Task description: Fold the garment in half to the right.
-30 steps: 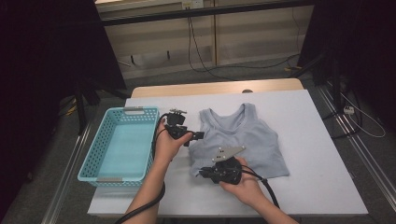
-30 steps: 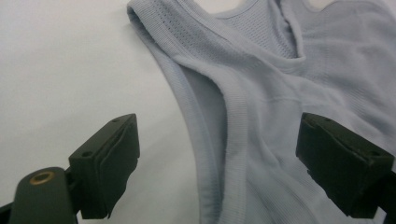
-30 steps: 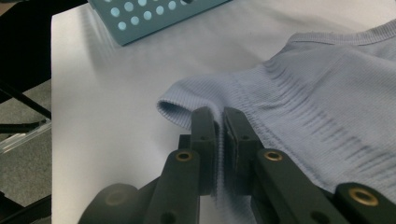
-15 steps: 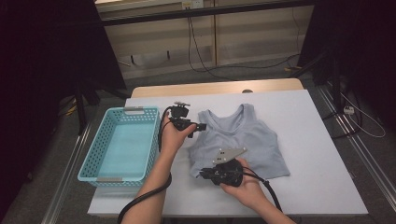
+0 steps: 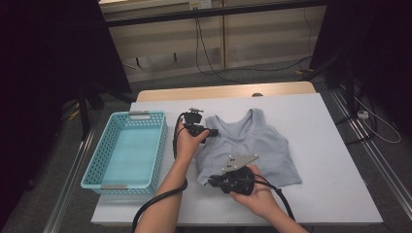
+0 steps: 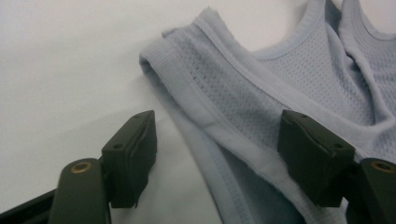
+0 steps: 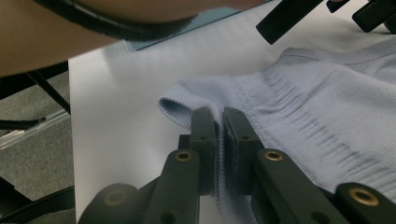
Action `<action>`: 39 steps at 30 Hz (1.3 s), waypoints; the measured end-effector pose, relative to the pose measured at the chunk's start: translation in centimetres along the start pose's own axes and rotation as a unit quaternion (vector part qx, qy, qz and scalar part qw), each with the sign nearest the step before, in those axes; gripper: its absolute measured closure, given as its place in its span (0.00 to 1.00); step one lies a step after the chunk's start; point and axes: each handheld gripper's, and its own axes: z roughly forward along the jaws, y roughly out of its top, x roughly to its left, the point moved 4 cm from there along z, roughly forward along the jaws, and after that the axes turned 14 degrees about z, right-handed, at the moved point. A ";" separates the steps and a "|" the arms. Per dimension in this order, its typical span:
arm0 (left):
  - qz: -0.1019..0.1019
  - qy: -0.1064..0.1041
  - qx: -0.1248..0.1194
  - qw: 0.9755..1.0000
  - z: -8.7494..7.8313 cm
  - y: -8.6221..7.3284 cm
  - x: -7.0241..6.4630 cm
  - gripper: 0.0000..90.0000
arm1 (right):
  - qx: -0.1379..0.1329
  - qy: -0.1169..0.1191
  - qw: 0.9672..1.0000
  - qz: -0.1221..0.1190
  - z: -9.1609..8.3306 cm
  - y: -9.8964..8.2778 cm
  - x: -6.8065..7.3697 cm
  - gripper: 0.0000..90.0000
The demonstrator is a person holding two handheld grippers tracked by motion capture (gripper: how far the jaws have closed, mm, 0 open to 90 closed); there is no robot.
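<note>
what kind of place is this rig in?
Likely a lab or data-collection workspace, not a home: a white table ringed by dark curtains, loose cables on the floor, and handheld grippers working a tank top beside a blue basket.

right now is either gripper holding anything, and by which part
The right gripper pinches the vest by its ribbed bottom hem corner. The left gripper straddles the shoulder strap edge, jaws just closing, not yet gripping.
</note>
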 end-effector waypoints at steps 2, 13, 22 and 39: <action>0.009 0.016 0.006 1.000 -0.1 0.0 -0.1 0.38 | -0.001 -0.001 1.000 -0.001 -0.1 0.0 0.1 0.93; -0.011 0.003 0.024 1.000 0.1 0.2 -1.5 0.81 | 0.001 -0.009 1.000 -0.006 -0.1 -0.2 0.3 0.93; -0.035 -0.011 0.033 0.999 -0.5 0.7 -1.1 0.93 | 0.000 -0.007 1.000 -0.007 -0.3 -0.3 0.3 0.94; -0.062 -0.003 0.027 0.998 -3.4 1.2 1.5 0.95 | -0.008 0.008 1.000 -0.015 0.1 0.4 0.9 0.94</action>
